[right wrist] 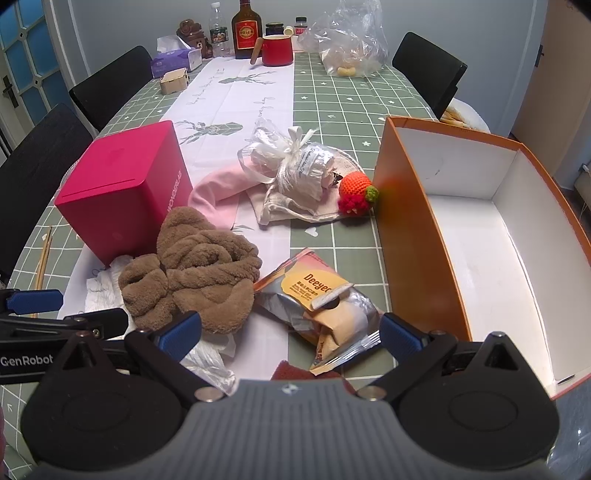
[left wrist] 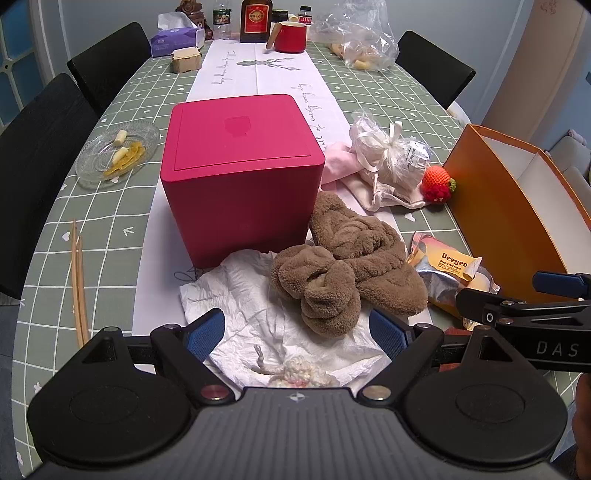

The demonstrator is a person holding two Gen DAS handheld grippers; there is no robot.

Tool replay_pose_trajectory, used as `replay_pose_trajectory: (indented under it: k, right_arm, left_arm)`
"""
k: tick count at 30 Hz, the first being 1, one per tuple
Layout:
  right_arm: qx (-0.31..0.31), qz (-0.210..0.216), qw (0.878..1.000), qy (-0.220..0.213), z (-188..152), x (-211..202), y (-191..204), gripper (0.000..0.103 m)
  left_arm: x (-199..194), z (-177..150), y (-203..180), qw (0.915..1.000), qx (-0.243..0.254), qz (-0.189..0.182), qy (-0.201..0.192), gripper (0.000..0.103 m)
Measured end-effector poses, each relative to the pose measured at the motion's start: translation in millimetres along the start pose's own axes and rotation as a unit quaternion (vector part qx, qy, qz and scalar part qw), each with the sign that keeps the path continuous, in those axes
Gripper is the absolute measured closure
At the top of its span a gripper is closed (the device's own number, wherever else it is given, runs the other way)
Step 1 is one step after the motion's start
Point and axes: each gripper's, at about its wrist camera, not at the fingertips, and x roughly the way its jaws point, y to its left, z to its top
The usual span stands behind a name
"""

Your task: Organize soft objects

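A crumpled brown towel (left wrist: 343, 258) lies on the table just ahead of my left gripper (left wrist: 297, 334), which is open and empty over white tissue paper (left wrist: 236, 295) and a small cream knitted piece (left wrist: 299, 374). The towel (right wrist: 199, 266) also shows left of centre in the right wrist view. My right gripper (right wrist: 291, 332) is open and empty over a Deeyeo snack packet (right wrist: 317, 302). A knitted strawberry (right wrist: 356, 194), a pink cloth (right wrist: 218, 192) and a tied clear bag (right wrist: 299, 166) lie beyond. An open orange box (right wrist: 417, 240) with a bare white inside stands to the right.
A magenta cube box (left wrist: 240, 173) stands behind the towel. Chopsticks (left wrist: 78, 284) and a glass dish (left wrist: 116, 153) lie at the left. A red mug (left wrist: 290, 36), bottles, a tissue box (left wrist: 175, 40) and a plastic bag (left wrist: 360, 37) crowd the far end. Black chairs surround the table.
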Motion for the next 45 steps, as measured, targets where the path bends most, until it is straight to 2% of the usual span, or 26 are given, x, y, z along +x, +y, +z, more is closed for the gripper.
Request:
replay_pose_trajectory:
  k: [45]
  right_arm:
    - [0.001, -0.001, 1.000, 0.001, 0.5, -0.5, -1.0, 0.003]
  left_arm:
    - [3.2, -1.4, -3.3, 1.0000, -0.001, -0.003, 0.003, 0.000]
